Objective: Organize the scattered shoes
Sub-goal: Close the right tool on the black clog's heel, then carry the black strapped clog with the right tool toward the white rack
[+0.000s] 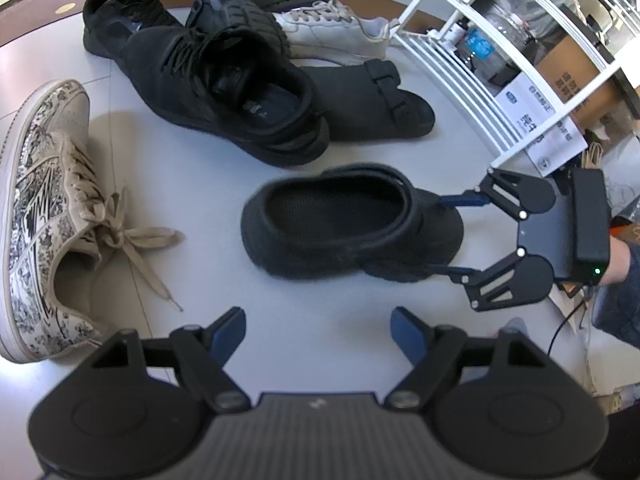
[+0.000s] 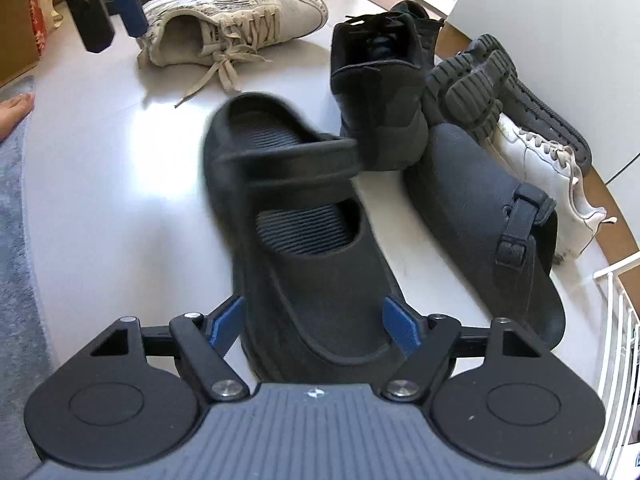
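Both blue pads of the right claw (image 2: 314, 326) flank the black clog's (image 2: 304, 232) toe, seemingly touching.

The clog (image 2: 304, 216) was smeared by motion at its heel and strap; its toe ran under the right gripper's (image 2: 316, 324) body, and whether the pads pressed its sides could not be told. The patterned sneaker (image 1: 44, 216) was cut by the left wrist view's edge. The white sneaker (image 1: 332, 32) lay partly behind black shoes. Labels on boxes (image 1: 548, 120) behind the rack (image 1: 452, 56) were too small to read.
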A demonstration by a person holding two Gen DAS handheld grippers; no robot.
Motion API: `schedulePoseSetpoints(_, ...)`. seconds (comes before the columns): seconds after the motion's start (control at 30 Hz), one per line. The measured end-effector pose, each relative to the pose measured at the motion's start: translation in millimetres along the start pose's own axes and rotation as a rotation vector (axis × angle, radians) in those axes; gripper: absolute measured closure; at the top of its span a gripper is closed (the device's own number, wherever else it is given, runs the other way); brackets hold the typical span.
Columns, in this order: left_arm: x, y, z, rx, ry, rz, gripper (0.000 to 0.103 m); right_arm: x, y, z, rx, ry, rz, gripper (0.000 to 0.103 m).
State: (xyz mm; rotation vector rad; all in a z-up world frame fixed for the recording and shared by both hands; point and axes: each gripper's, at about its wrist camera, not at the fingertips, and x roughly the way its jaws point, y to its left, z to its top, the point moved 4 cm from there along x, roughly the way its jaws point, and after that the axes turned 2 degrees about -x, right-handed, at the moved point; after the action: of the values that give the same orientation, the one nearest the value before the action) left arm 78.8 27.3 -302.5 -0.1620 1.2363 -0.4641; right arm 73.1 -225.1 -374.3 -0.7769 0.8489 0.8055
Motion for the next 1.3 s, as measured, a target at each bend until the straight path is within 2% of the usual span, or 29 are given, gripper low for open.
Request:
schedulePoseSetpoints(0.13,0,-1,-1,-0.001,0.001,-0.002,0.022,-5,2,3,0.016,-0.008,0.027,0.022)
schedulePoseSetpoints(0.2,1,-1,-2,-0.002,0.003,-0.003,0.022,-6,0,8,0.023,-0.019,0.038,0.008)
schedulePoseSetpoints(0.23,1,-1,-2,-0.001,0.005,-0.003,0.022,-5,-2,10,0.021,-0.024,0.03,0.006)
schedulePoseSetpoints(0.33,1,-1,-1,0.001,0.005,-0.001,0.022,2,-10,15,0.028,-0.035,0.03,0.006)
schedulePoseSetpoints(0.5,2,1,2,-0.003,0.0,0.007,0.022,16,-26,18,0.122,-0.033,0.086,0.006)
schedulePoseSetpoints(0.87,4,2,1,0.006,0.001,0.017,0.022,46,-35,25,0.228,-0.016,0.166,0.003)
schedulePoseSetpoints(1.1,5,5,0,-0.001,0.007,0.021,0.022,40,-35,16,0.245,0.005,0.189,0.005)
schedulePoseSetpoints(1.3,5,8,1,-0.004,0.007,0.022,0.022,27,-37,-9,0.281,0.037,0.192,0.005)
